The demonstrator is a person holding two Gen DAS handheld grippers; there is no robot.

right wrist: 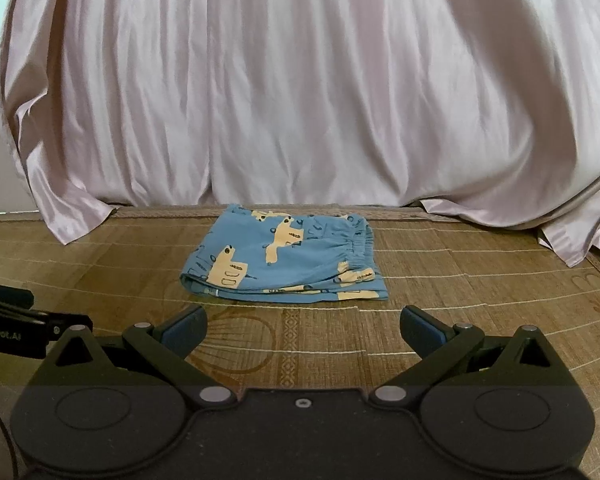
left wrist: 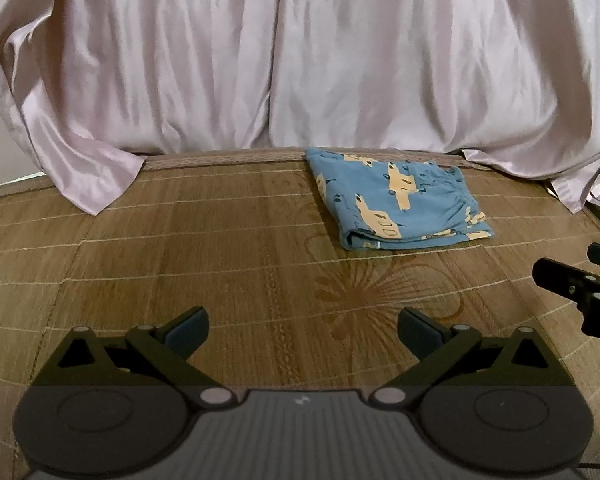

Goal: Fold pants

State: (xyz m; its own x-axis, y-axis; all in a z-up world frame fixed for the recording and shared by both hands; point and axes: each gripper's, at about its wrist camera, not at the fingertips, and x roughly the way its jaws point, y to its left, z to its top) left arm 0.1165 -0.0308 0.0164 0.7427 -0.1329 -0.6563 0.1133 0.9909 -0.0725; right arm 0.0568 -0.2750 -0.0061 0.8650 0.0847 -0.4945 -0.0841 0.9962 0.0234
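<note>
The pants (right wrist: 284, 258) lie folded on the mat (right wrist: 460, 320), ahead of the right gripper (right wrist: 302, 326) and ahead-right of the left gripper (left wrist: 302, 326). Both grippers are wide and empty.

In the left wrist view the folded pants (left wrist: 400, 200) are lying on the woven mat (left wrist: 180, 260) right of centre, near the mat's far edge and just before the draped sheet (left wrist: 260, 60) that is filling the upper half of the frame. The left gripper (left wrist: 302, 330) is sitting at the bottom centre with its jaws standing wide apart over bare mat, well short of the pants, while the right gripper (left wrist: 562, 270) is poking in at the right edge. In the right wrist view the pants (right wrist: 284, 256) are lying at centre, just beyond the right gripper (right wrist: 303, 328), whose jaws are spread wide, and the left gripper (right wrist: 20, 320) is entering at the lower left.
</note>
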